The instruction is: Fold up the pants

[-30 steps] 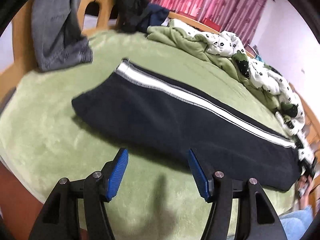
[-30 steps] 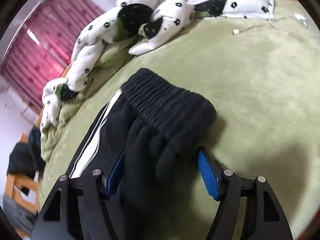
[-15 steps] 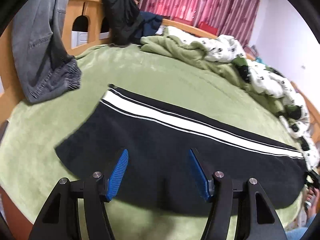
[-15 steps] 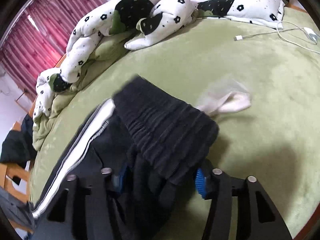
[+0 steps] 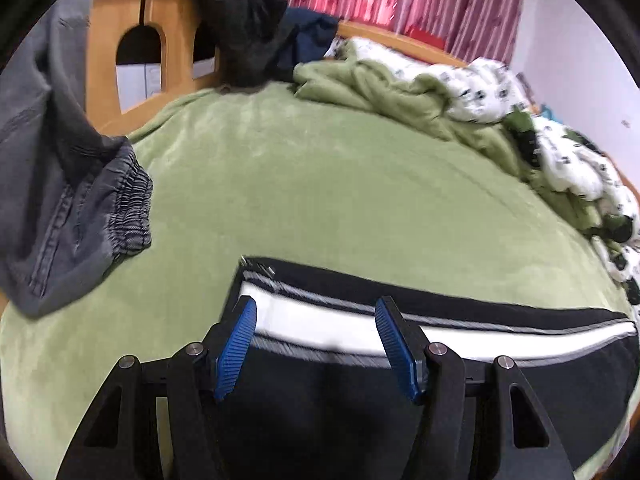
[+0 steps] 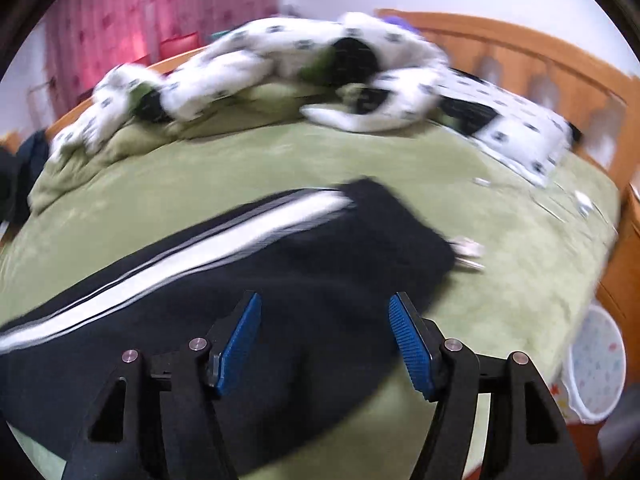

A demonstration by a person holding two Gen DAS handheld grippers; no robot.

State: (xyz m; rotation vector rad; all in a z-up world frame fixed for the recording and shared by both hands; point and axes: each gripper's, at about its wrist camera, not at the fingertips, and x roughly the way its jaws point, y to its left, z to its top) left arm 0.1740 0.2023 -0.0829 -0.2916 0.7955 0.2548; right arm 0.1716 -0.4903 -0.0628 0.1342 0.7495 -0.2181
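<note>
Soft, limp black track pants with a white side stripe (image 5: 400, 380) lie along the green bed's (image 5: 340, 200) near edge; both the left gripper (image 5: 316, 344) and right gripper (image 6: 325, 342) are spread wide, holding nothing; best pinched at cuff and waistband.

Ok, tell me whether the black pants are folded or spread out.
Spread out: the black pants lie full length across the green bedspread, white side stripe running unbroken; no crosswise fold.

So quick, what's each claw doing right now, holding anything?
Left gripper: open, holding nothing, over the black pants.
Right gripper: open, holding nothing, over the same pants.
</note>
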